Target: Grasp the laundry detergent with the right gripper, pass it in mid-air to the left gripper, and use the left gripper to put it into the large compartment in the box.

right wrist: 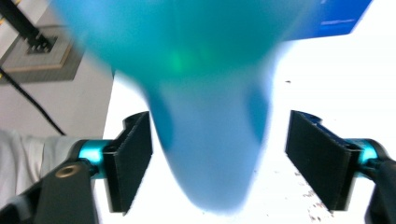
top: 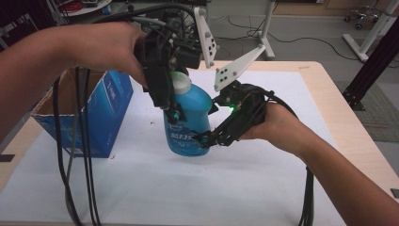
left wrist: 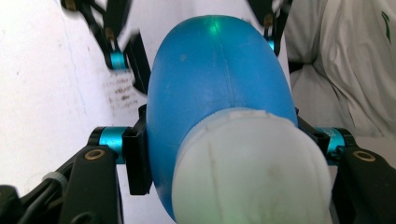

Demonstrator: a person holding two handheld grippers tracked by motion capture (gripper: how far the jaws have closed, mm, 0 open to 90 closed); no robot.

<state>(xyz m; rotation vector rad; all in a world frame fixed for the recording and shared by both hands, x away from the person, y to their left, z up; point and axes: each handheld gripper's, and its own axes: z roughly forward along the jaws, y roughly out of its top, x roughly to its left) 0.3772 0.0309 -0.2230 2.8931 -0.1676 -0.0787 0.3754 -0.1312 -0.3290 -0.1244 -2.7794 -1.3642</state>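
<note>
**Operator:** How should the handover of the blue bottle (top: pixel 188 120) be carried out at this stage?

**Instructor:** The bottle is held above the white table cover (top: pixel 141 188), near the blue carton (top: pixel 101 115). The left gripper (top: pixel 171 115) is clamped on the bottle's upper body from above, its pads (left wrist: pixel 137 156) pressed against both flanks just below the white cap (left wrist: pixel 250 170). This grip should be kept firm and level. The right gripper (top: pixel 207 139) stands parted at the lower body; in the right gripper view a gap is seen between each pad (right wrist: pixel 128 156) and the bottle, so nothing is held by it. It should be drawn clear without brushing the bottle.

**Operator:** How is the bottle described?

**Instructor:** Translucent blue plastic, oval in section, narrowed at the base, a printed label on the front, closed by a rounded white cap
</note>
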